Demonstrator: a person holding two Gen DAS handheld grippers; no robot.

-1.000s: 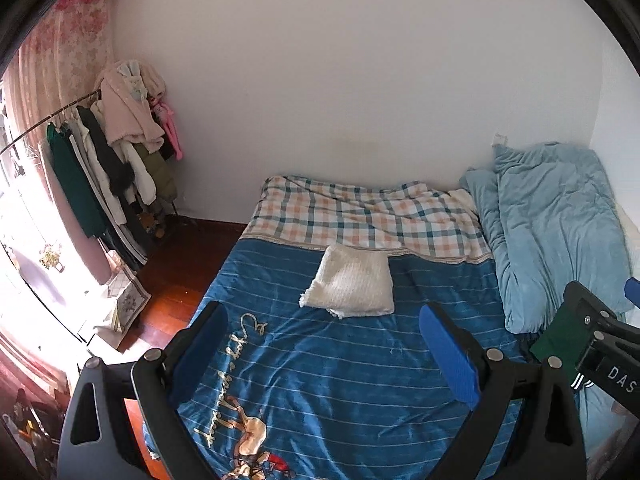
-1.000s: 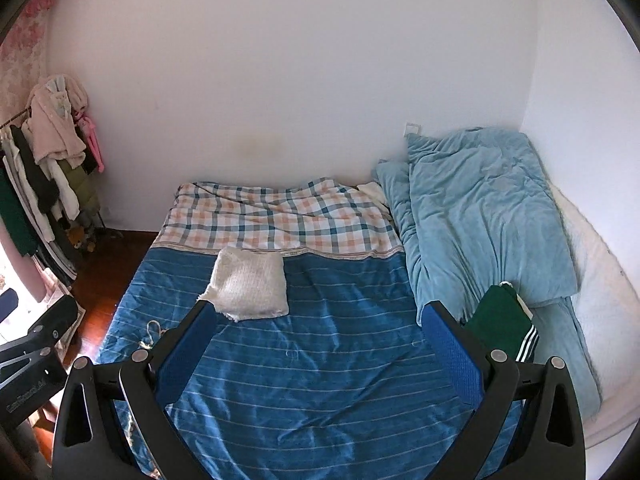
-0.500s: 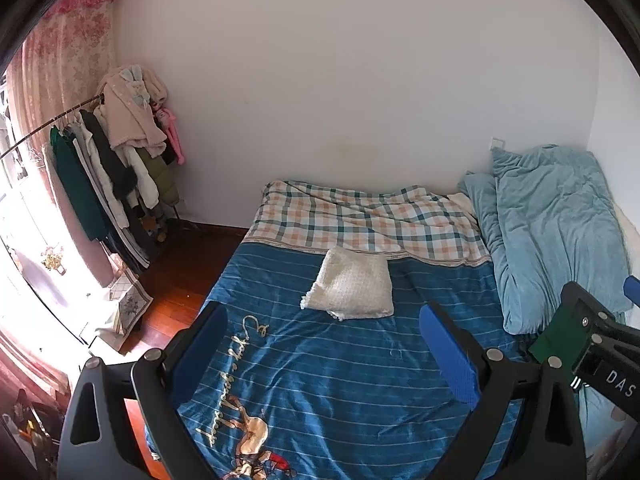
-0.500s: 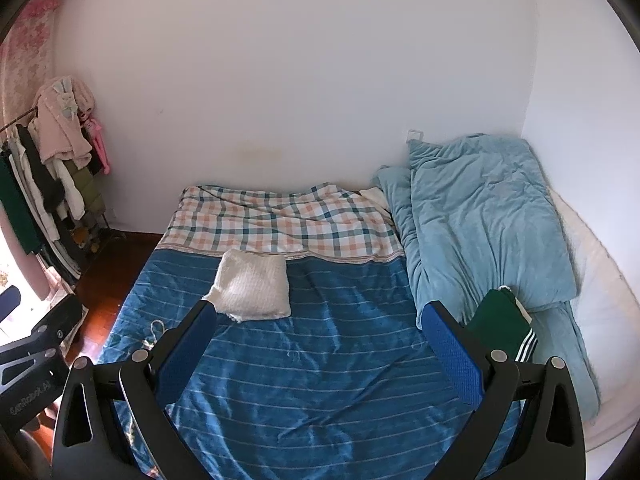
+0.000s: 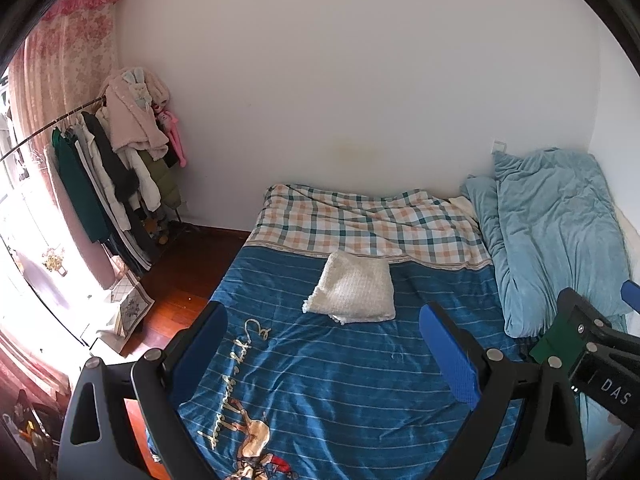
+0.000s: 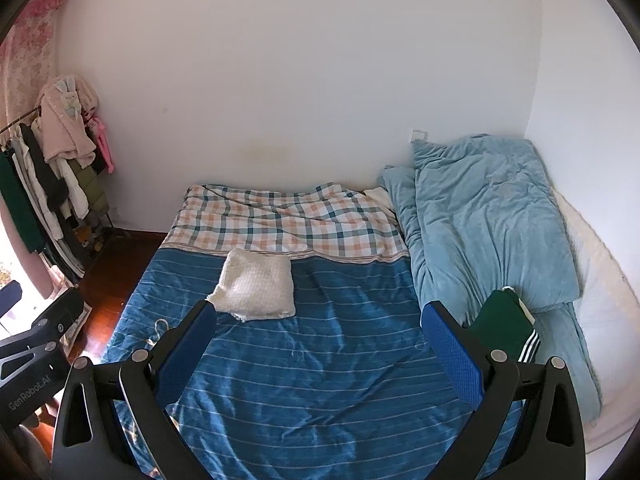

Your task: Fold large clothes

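A folded cream knit garment (image 5: 352, 292) (image 6: 256, 290) lies in the middle of the blue striped bedspread (image 5: 352, 376) (image 6: 328, 372). A folded dark green garment with white stripes (image 6: 506, 328) (image 5: 550, 344) rests at the bed's right side against the light blue duvet (image 6: 488, 224). My left gripper (image 5: 324, 320) hangs open above the near part of the bed, nothing between its blue pads. My right gripper (image 6: 320, 316) is open too, well short of both garments. The right gripper's body shows at the right edge of the left wrist view.
A checked blanket (image 5: 368, 224) covers the far end of the bed by the white wall. A clothes rail with hanging coats (image 5: 112, 168) stands at the left over a wooden floor (image 5: 184, 264). A white pillow (image 6: 600, 280) lies along the right wall.
Both views have tilted upward and drawn back a little, so the bed sits lower in frame and more wall shows. Both grippers stay open and the garments have not moved.
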